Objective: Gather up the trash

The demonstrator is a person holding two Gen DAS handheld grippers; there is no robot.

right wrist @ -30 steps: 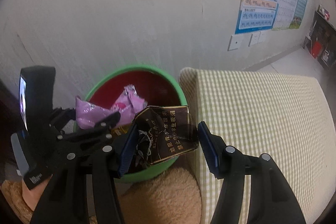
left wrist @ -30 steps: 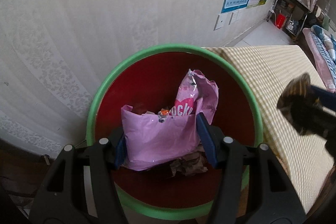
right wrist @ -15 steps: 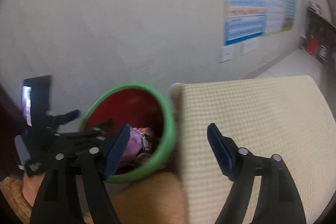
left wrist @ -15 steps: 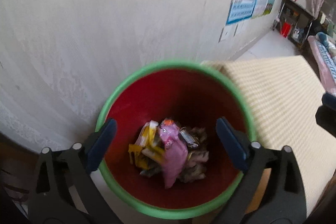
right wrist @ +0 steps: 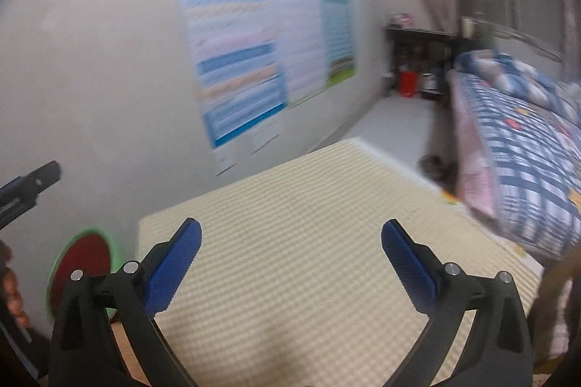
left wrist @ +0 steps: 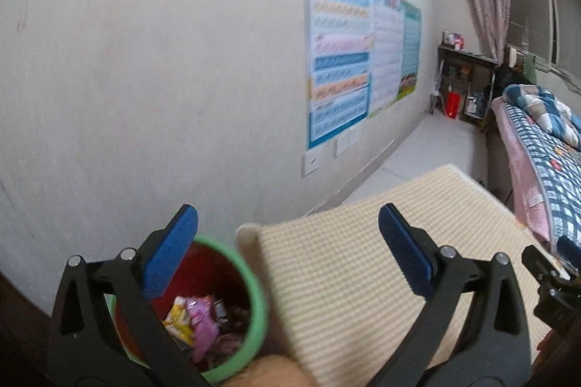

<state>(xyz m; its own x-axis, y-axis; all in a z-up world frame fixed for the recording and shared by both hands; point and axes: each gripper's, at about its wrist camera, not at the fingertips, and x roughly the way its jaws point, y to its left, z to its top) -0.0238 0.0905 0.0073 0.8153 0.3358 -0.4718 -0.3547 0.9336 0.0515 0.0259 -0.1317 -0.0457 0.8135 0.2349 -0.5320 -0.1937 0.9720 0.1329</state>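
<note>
both wrappers now lie in the bin (left wrist: 254, 281), tools empty.

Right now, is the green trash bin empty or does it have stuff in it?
It has stuff in it. The left wrist view shows pink and yellow wrappers lying at the bottom of the green trash bin.

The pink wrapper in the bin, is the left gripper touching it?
Apart. In the left wrist view the left gripper is wide open with nothing between its pads, while the pink wrapper lies down inside the bin.
</note>
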